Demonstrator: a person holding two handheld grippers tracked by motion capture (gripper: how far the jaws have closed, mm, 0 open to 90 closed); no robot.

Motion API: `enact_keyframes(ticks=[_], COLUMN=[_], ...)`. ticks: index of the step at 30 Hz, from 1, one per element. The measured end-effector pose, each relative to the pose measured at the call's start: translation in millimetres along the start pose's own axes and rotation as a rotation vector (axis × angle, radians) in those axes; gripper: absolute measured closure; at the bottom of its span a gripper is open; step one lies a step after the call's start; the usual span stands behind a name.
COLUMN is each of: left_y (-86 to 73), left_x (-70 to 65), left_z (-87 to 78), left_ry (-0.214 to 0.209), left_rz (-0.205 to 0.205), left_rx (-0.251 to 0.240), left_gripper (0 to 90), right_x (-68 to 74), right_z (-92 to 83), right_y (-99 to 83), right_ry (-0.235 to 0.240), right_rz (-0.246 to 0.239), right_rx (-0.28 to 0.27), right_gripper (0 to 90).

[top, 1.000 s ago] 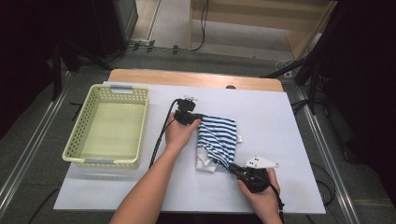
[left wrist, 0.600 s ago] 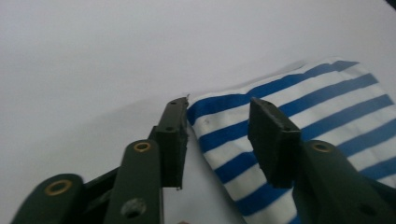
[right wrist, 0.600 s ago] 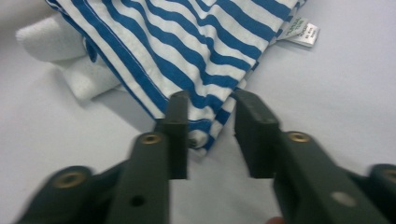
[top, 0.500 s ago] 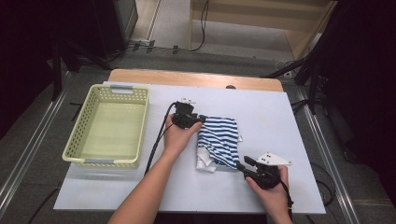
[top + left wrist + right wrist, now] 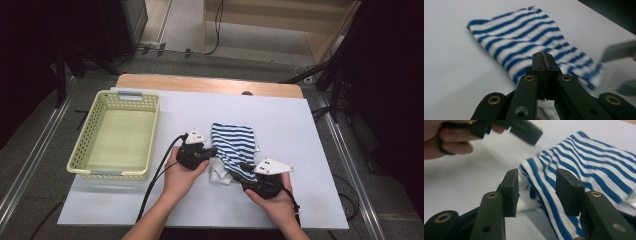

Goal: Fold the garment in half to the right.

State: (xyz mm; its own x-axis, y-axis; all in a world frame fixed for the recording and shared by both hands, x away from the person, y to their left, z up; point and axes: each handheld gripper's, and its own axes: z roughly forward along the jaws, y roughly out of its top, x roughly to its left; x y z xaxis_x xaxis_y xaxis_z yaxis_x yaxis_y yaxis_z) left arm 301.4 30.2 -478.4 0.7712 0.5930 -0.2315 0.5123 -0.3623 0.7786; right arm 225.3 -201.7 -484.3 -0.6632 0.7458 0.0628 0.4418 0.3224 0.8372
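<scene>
Striped cloth lies folded mid-table on the white sheet, bare surface all round. Left gripper, jaws just closed together on nothing, sits at its left edge; right gripper, jaws apart, straddles the near edge. Basket stands well left.

Place: a lab or recording workroom
Tabletop: covered with a white sheet, wooden edge at the back
Floor: grey carpet, metal rails either side, loose cables
Surroundings: dark stands, wooden furniture behind
</scene>
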Motion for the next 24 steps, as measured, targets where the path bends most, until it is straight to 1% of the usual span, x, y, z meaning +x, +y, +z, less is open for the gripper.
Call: enact_keyframes(ticks=[1,2,3,4,5,6,7,9,10,12,14,16,17,18,21,24], left_y=[-3.6,-6.8,-9.6,-12.2,-14.4,-15.9,-17.1,-17.5,-17.4,-16.9,-15.9,-13.6,-12.4,-11.4,-10.9,-11.4], left_x=[-3.6,-6.9,-9.5,-10.8,-11.3,-11.3,-10.7,-9.3,-9.5,-10.6,-13.5,-16.1,-17.1,-17.8,-18.9,-16.5], left_z=[0.4,1.8,4.0,6.4,9.3,11.9,14.3,18.0,19.8,22.5,24.4,25.6,26.0,26.9,30.2,28.7], left_ry=[-0.012,-0.014,-0.014,-0.022,-0.021,-0.015,-0.020,-0.021,-0.020,-0.010,0.006,0.012,0.011,0.015,0.027,0.012], left_rz=[0.008,0.022,0.035,0.036,0.038,0.045,0.031,0.023,0.019,0.031,0.048,0.063,0.070,0.075,0.084,0.074], left_rx=[0.014,0.030,0.043,0.053,0.062,0.072,0.070,0.079,0.082,0.096,0.104,0.117,0.124,0.134,0.150,0.150], left_gripper=[90.0,90.0,90.0,90.0,90.0,90.0,90.0,90.0,90.0,90.0,90.0,89.8,89.8,89.8,89.8,89.4], right_x=[1.7,3.0,3.6,4.0,4.5,5.3,5.1,4.5,3.8,2.3,1.3,1.8,2.3,4.2,7.7,11.8], right_z=[2.9,6.0,9.7,13.9,17.7,20.0,21.7,22.1,21.4,18.3,15.6,14.0,13.7,13.7,17.8,23.7], right_y=[2.6,4.8,6.4,7.5,8.0,7.7,7.5,7.6,8.0,9.0,10.2,11.2,11.4,11.6,10.2,3.7], right_ry=[-0.002,-0.005,-0.001,-0.003,-0.019,-0.025,-0.020,-0.031,-0.027,-0.029,-0.020,-0.005,0.012,0.014,0.026,0.041], right_rz=[-0.013,-0.019,-0.025,-0.040,-0.056,-0.057,-0.057,-0.056,-0.047,-0.039,-0.028,-0.034,-0.043,-0.046,-0.059,-0.070], right_rx=[-0.001,0.000,0.011,0.032,0.049,0.060,0.067,0.077,0.075,0.066,0.048,0.033,0.022,0.017,0.037,0.058], right_gripper=[53.0,55.4,57.8,59.4,63.4,69.0,74.3,83.8,86.1,87.0,87.0,87.0,87.0,87.0,87.0,86.9])
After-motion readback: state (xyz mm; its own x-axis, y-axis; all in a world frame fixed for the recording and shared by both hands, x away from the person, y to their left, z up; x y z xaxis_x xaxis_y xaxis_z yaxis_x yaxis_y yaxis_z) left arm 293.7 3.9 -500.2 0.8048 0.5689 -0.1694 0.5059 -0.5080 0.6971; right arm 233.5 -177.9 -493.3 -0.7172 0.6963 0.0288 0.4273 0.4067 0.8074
